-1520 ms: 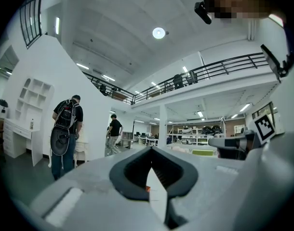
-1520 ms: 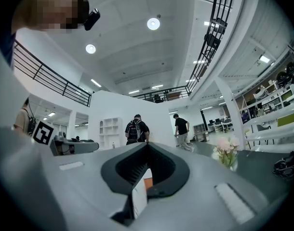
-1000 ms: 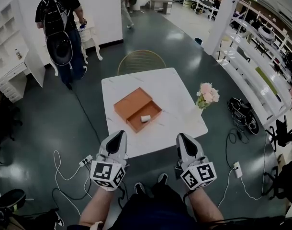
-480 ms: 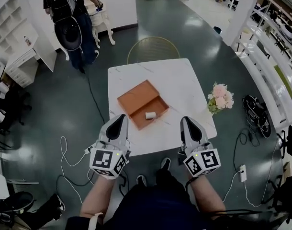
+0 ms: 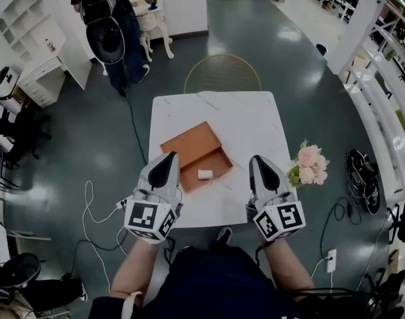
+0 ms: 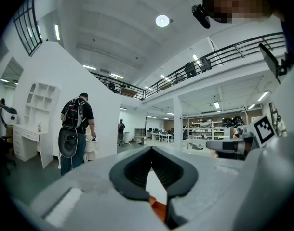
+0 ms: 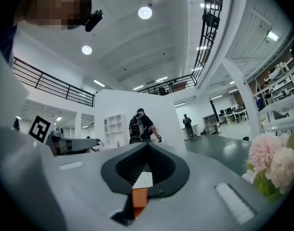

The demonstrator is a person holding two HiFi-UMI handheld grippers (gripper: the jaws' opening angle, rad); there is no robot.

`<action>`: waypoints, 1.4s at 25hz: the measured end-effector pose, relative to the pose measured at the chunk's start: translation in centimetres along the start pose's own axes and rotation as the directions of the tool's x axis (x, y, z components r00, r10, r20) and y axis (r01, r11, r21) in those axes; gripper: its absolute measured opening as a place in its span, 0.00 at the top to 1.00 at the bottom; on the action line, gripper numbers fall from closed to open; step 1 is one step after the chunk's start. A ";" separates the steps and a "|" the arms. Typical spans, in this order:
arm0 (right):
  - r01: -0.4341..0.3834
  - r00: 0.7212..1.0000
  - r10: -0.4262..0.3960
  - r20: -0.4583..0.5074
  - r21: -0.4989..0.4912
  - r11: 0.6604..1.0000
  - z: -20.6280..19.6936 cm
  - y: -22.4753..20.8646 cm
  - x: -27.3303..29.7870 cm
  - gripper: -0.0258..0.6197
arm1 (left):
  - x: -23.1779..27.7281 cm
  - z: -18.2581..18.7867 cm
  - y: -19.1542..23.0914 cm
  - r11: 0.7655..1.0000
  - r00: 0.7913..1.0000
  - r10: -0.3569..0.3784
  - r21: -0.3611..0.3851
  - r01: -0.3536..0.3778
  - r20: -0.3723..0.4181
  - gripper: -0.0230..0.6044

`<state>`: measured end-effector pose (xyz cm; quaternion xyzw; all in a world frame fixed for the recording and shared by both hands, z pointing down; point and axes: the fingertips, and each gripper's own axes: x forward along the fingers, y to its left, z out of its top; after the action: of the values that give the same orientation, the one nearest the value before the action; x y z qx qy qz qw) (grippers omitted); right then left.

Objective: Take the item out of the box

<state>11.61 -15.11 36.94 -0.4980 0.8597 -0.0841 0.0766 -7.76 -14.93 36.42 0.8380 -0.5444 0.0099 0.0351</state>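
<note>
Item (image 5: pixel 204 174) lies sideways in the box (image 5: pixel 216 159), between my two shut, empty grippers; my left gripper (image 5: pixel 168 161) looks a bit nearer than my right gripper (image 5: pixel 259 163).

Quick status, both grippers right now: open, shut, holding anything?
Left gripper: shut, holding nothing.
Right gripper: shut, holding nothing.

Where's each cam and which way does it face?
Head view: on the head, steeply down at table, box, left gripper, right gripper; forearms and lap show.
Left gripper view: on that gripper, level along shut jaws toward backpack person; right gripper at right.
Right gripper view: likewise; flowers right, left gripper left.
Shared: both gripper views show that person.
</note>
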 end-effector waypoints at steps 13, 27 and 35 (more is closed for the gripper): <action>-0.002 0.998 0.004 -0.059 0.041 0.999 -2.3 -3.1 4.1 0.96 | 5.6 -3.5 1.0 0.999 0.992 -0.029 0.039 0.034 -0.124 0.96; 0.193 0.969 -0.170 -0.178 0.119 0.974 -9.7 -6.4 4.5 0.96 | 12.1 -20.2 1.7 0.868 0.776 -0.233 0.234 0.437 -0.587 0.96; 0.294 0.942 -0.260 -0.210 0.148 0.944 -12.2 -8.5 2.9 0.96 | 11.1 -29.3 -0.6 0.675 0.510 -0.260 0.224 0.703 -0.820 0.79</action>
<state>14.70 -20.95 50.53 -0.5954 0.7732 -0.2166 0.0269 -2.01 -22.76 66.23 0.8550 -0.1864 0.4837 0.0164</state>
